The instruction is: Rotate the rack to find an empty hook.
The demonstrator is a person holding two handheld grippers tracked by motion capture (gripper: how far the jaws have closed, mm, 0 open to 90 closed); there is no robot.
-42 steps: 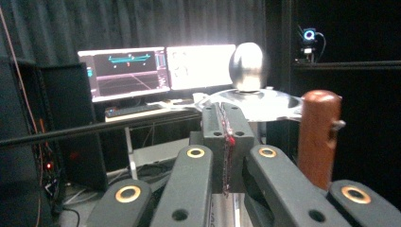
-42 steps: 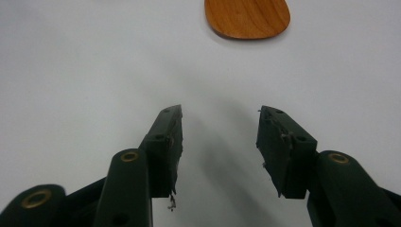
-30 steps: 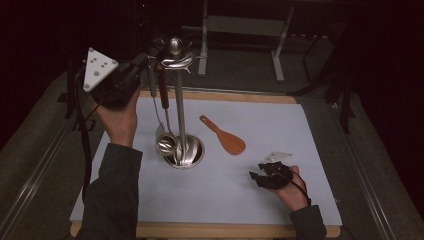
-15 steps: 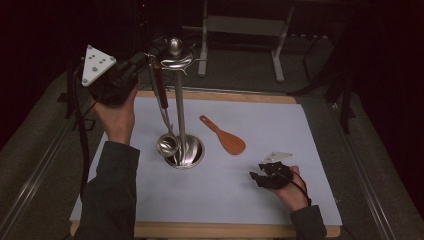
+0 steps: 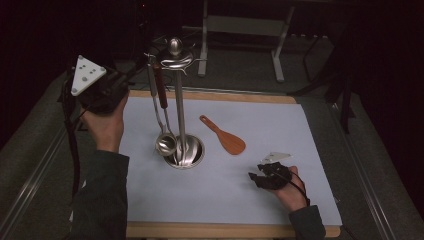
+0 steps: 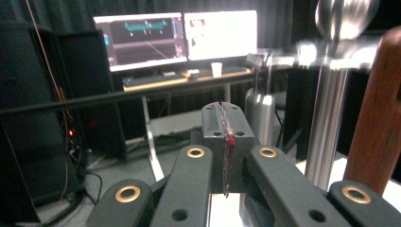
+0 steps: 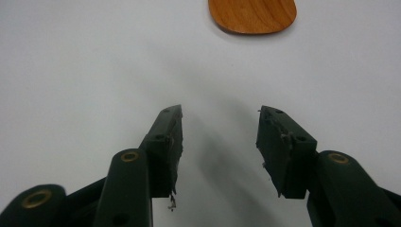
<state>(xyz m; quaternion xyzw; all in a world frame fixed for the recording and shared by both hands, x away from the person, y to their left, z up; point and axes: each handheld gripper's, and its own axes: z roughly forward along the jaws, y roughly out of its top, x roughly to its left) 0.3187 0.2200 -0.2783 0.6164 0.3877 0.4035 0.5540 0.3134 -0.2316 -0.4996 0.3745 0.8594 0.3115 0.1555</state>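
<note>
- Left tool (image 5: 134, 74): the jaws are fully closed with nothing between them. I have it raised at the far left, level with the top of the rack (image 5: 180, 110). In the left gripper view the closed tip (image 6: 226, 118) sits just beside the wooden-handled utensil (image 6: 378, 118) without touching it.
- Right tool (image 5: 254, 177): the jaws are open and empty. It is down low at the near right of the tabletop (image 5: 300, 120). The spatula (image 7: 253, 14) lies just ahead of its tip (image 7: 220, 123).
- Location of the work item: the wooden-handled utensil (image 5: 160, 90) hangs upright from a top arm of the rack, beside a steel ladle (image 5: 166, 145) whose bowl reaches down to the base.
- Handling, judged:
  - The utensil is stiff and fairly light. It is free to swing on its hook.
  - The wood should give the pads better friction than polished steel, which I expect to be slippery.
  - The rack is tall on a small round base, so a sideways pull may tip it.
- Recommended hold:
  - Open the left tool first.
  - Grip across the wooden section, high up and close below the hook, to limit swing.
  - Lift straight up to clear the arm before drawing away.
- The spatula is flat, rigid and light. I would take it by the narrow handle (image 5: 209, 123).
</note>
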